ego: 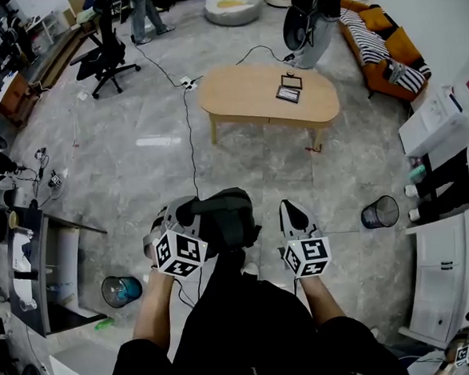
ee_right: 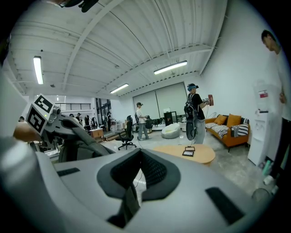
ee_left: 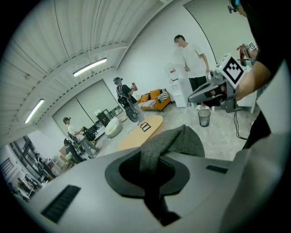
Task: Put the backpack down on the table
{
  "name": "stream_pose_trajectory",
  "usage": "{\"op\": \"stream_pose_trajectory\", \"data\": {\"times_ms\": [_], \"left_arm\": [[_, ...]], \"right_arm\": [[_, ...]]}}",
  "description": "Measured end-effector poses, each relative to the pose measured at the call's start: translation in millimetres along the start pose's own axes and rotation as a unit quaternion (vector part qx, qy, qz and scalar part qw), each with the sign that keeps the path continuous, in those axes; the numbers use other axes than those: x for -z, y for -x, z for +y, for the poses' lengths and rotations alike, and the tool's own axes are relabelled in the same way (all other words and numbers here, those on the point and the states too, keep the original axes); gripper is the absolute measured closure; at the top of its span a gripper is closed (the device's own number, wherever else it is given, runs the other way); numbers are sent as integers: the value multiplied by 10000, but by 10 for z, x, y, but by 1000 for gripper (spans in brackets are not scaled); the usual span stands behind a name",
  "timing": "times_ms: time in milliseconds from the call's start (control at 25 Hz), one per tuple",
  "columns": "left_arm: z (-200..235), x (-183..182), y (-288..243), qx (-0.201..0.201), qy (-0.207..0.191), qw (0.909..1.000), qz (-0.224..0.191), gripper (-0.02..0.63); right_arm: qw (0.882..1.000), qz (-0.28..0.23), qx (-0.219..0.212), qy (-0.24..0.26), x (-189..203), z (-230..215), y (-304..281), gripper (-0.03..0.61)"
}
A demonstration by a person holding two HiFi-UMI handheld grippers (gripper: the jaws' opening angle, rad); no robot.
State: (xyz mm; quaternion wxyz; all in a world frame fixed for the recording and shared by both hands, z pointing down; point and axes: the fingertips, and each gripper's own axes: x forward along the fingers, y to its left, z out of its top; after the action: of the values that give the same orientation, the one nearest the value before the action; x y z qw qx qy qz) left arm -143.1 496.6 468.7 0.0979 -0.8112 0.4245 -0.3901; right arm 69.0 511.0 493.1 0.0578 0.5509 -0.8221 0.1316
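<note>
In the head view the dark backpack hangs in front of the person, well short of the oval wooden table. My left gripper is shut on it. In the left gripper view its jaws pinch a grey fabric strap of the pack. My right gripper is just right of the backpack, apart from it and shut. The right gripper view shows its jaws holding nothing, with the table ahead and the left gripper at the left.
A small dark framed tablet lies on the table. A person wearing a backpack stands behind it, next to an orange sofa. A mesh wastebasket, a blue bin, an office chair, floor cables and white cabinets surround me.
</note>
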Motion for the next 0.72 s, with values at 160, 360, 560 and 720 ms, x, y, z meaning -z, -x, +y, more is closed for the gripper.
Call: {"op": "stream_pose_trajectory", "data": {"times_ms": [160,360,560,720], "left_arm": [[19,0,-91,35,-30,10000,0,589],[51,-14,-257,143,-23,9999,-17,589],[160,-15,-462,242,47,9997,-17,589],[305,-35,-678,311,75,9995,-37,589]], "right_arm": [[10000,12,35,-10,8,-39,-48,568],[9999,69,121,-23,16,-144,-160,568],[9998,122,164,-20,-20,-214,-362,568],[9997,168,164,33,-86,-264,-610,568]]}}
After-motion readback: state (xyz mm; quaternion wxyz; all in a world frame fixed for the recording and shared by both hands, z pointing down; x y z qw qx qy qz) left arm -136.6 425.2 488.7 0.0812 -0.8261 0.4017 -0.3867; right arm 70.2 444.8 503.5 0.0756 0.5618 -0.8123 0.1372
